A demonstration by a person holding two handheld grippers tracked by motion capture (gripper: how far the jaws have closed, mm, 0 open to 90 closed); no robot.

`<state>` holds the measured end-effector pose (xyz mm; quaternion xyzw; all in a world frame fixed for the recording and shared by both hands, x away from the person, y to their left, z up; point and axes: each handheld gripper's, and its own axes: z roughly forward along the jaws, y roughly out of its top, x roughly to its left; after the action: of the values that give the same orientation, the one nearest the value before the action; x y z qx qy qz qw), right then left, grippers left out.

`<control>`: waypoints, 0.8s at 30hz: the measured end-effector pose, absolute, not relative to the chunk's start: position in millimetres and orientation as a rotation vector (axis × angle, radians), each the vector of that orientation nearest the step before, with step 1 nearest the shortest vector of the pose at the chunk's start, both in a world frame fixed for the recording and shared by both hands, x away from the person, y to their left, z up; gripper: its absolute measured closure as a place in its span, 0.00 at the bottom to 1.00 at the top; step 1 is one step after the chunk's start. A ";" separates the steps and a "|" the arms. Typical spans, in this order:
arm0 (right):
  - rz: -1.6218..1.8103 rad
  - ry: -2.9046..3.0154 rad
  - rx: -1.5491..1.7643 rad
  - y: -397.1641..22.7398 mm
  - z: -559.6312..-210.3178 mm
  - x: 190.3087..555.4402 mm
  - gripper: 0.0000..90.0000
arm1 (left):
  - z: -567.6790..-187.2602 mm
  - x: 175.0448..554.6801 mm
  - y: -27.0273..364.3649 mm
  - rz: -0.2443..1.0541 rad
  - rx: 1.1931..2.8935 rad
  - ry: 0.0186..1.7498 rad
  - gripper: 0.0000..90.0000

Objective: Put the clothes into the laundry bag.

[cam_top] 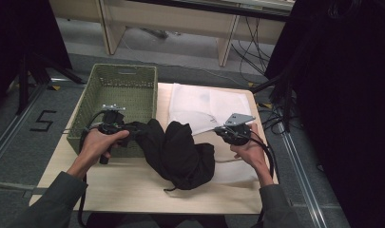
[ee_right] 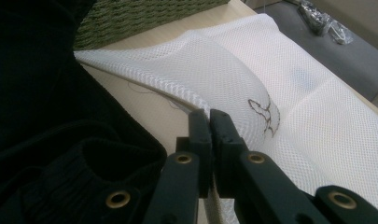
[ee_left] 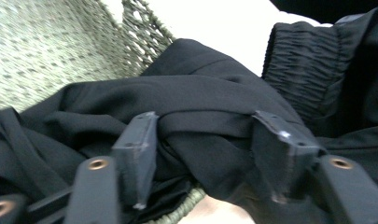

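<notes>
You're working in a lab-style recording space: a small wooden table (cam_top: 133, 190) stands on grey carpet marked with a taped "5" (cam_top: 43, 120) at the left, black curtains (cam_top: 342, 95) hang to the right, loose cables (cam_top: 252, 45) trail beneath pale desks (cam_top: 180, 21) at the far side.

The high view looks from above, down and forward at the whole table (cam_top: 133, 190). It is far away. The left gripper view sits very close to the black cloth (ee_left: 196, 93) at the green basket (ee_left: 46, 51). The right gripper view sits low and close to the white net bag (ee_right: 289, 93). All three views share the black cloth and the basket.
</notes>
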<state>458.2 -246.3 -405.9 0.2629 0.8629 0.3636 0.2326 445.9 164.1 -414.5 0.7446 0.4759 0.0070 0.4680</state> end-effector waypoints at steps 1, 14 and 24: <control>1.002 2.368 0.720 -246.3 -406.1 458.7 0.99 | -414.8 445.1 165.1 0.003 1.811 1.160 0.58; 1.001 2.355 0.732 -249.4 -404.1 458.1 0.99 | -364.6 421.7 138.7 0.179 1.798 0.939 0.98; 1.010 2.348 0.730 -250.6 -403.7 458.6 0.99 | -354.3 377.1 6.9 0.156 1.973 0.593 0.98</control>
<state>458.6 -250.6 -403.7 0.2667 0.8576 0.3688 0.2396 377.1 6.9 -354.3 0.8202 0.2465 0.0650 0.5121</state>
